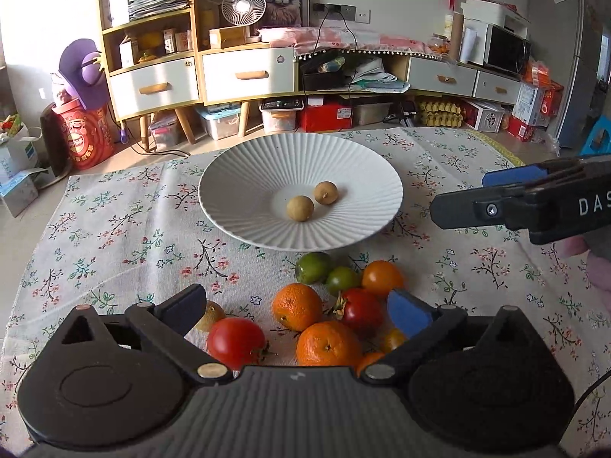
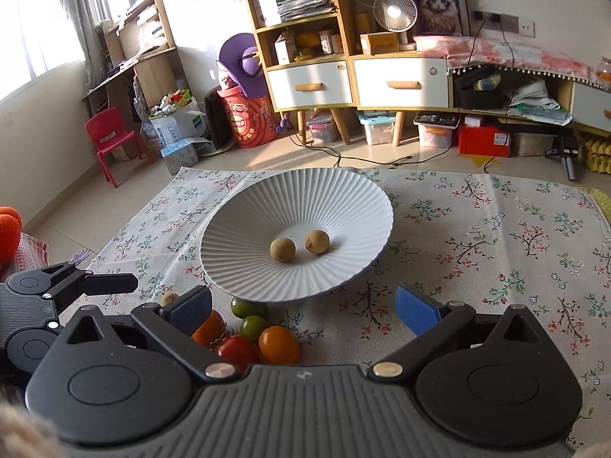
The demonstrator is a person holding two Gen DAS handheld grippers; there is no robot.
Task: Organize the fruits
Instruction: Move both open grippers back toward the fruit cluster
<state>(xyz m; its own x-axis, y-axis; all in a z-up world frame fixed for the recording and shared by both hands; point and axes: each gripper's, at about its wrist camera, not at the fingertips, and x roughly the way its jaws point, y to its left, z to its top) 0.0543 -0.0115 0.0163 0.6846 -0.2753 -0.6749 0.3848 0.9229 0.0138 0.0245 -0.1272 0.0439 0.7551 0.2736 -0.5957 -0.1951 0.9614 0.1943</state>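
Left wrist cam first: my left gripper (image 1: pixel 301 307) is spread wide with nothing pinched, hanging over the fruit pile on the floral tablecloth (image 1: pixel 114 236). Between and just past the fingers I see a red tomato (image 1: pixel 235 342), two mandarins (image 1: pixel 296 306) (image 1: pixel 328 343), a second red tomato (image 1: pixel 361 309), an orange tomato (image 1: pixel 382 278) and two green ones (image 1: pixel 314 267) (image 1: pixel 341 280). The white ribbed plate (image 1: pixel 244 175) sits just behind the pile with two longans (image 1: pixel 300 208) (image 1: pixel 325 192) in its middle. The right gripper (image 1: pixel 464 200) pokes in from the right edge, beside the plate.

Right wrist cam: right gripper (image 2: pixel 303 311) is also wide open and empty, over the cloth just in front of the plate (image 2: pixel 244 229). Both longans (image 2: pixel 283 250) (image 2: pixel 317 241) sit side by side in the plate, not touching. The tomato bunch (image 2: pixel 263 334) is at the plate's near rim, by my left finger. The left gripper (image 2: pixel 114 281) shows at the far left.
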